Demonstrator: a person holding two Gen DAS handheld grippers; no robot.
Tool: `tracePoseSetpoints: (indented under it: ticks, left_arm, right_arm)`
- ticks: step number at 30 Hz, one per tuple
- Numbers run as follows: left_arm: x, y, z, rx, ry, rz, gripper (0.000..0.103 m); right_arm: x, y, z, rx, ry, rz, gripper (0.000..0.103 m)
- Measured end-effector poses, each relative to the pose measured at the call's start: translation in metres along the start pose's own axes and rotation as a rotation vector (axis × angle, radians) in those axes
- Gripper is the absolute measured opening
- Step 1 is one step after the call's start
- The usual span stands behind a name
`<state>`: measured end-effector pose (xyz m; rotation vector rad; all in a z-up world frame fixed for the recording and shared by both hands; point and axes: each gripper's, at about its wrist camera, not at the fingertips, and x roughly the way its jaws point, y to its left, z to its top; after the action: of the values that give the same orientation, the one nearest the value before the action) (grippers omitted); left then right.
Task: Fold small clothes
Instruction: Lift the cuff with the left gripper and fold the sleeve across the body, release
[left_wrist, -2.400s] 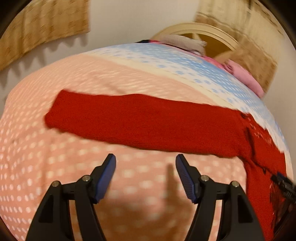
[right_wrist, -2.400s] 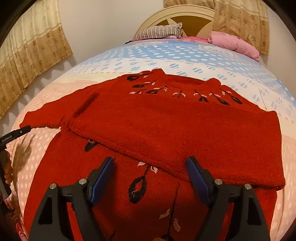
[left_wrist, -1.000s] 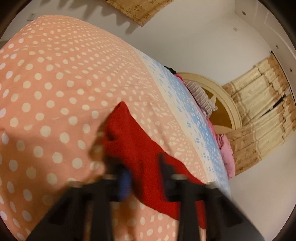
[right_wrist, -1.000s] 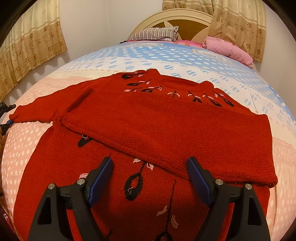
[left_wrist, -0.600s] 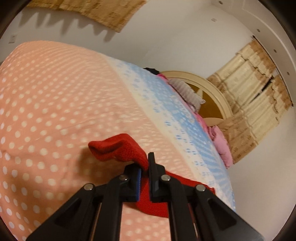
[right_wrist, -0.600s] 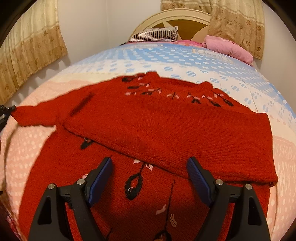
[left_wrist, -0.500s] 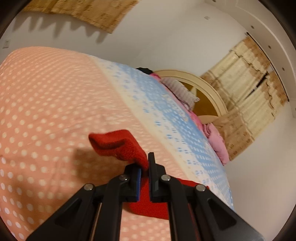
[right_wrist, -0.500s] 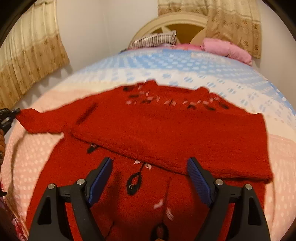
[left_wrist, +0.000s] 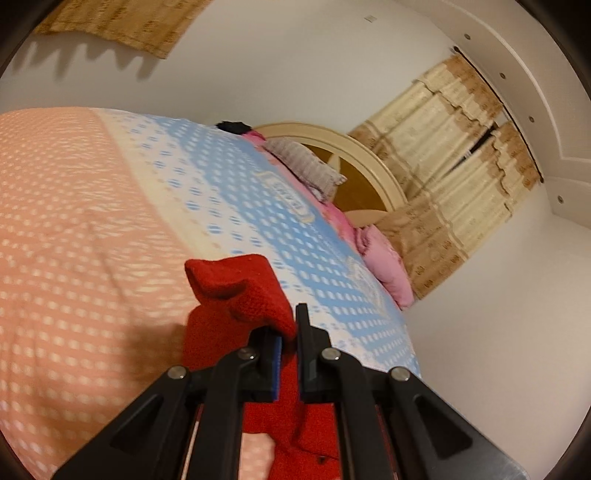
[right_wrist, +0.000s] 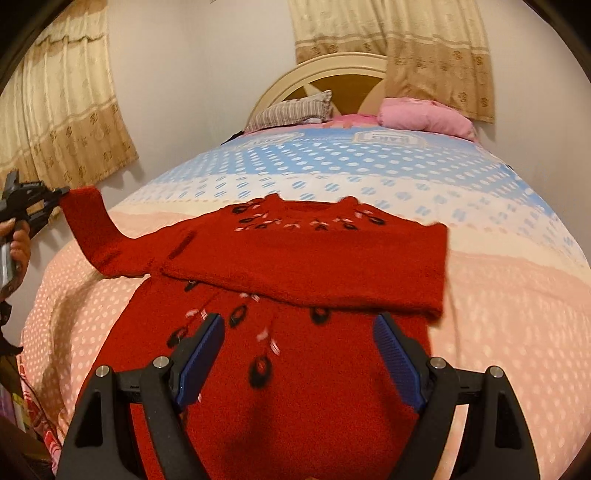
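A red knitted sweater (right_wrist: 295, 354) with black and white leaf motifs lies face up on the bed. One sleeve (right_wrist: 332, 273) is folded across its chest. The other sleeve (right_wrist: 92, 229) is lifted off the quilt at the left. My left gripper (left_wrist: 290, 332) is shut on that sleeve's cuff (left_wrist: 240, 291), which curls over the fingers; in the right wrist view the left gripper (right_wrist: 59, 194) shows at the left edge, held by a hand (right_wrist: 18, 243). My right gripper (right_wrist: 299, 350) hangs open above the sweater's lower body, nothing between its fingers.
The bed's quilt (right_wrist: 517, 295) is pink with white dots near me and blue and white further up. A striped pillow (right_wrist: 291, 110) and a pink pillow (right_wrist: 424, 114) lie by the cream headboard (right_wrist: 332, 74). Beige curtains (right_wrist: 66, 122) hang at the left and behind the bed.
My left gripper closed on the sleeve's cuff and has raised it off the quilt. The right gripper drew back and up from the sweater, still open.
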<state>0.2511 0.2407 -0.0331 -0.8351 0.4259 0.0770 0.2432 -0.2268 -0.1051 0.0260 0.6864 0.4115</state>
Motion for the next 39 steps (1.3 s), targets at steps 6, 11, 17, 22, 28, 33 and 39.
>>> tracePoseSetpoints:
  ticks: [6,11,17,22,28,33,39]
  left_arm:
    - [0.022,-0.042,-0.014,0.042,0.043,-0.059,0.006]
    - [0.039,-0.074,-0.035,0.074,0.083,-0.100,0.006]
    - [0.056,-0.123,-0.053,0.115,0.112,-0.166,0.006]
    - [0.064,-0.167,-0.082,0.178,0.134,-0.228,0.006]
    - [0.086,-0.201,-0.145,0.280,0.179,-0.228,0.006]
    - [0.127,-0.227,-0.222,0.456,0.300,-0.153,0.006]
    - [0.119,-0.210,-0.249,0.581,0.386,-0.128,0.022]
  right_arm:
    - [-0.017,-0.024,-0.025,0.008,0.019,-0.031,0.083]
    - [-0.025,-0.044,-0.042,0.057,-0.007,-0.033,0.083]
    - [-0.022,-0.054,-0.054,0.109,-0.006,-0.003,0.083]
    - [-0.026,-0.054,-0.056,0.112,-0.024,0.015,0.083]
    - [-0.022,-0.054,-0.063,0.126,-0.002,0.033,0.083]
    - [-0.015,-0.053,-0.069,0.136,0.022,0.053,0.083]
    - [-0.012,-0.056,-0.072,0.149,0.031,0.071,0.083]
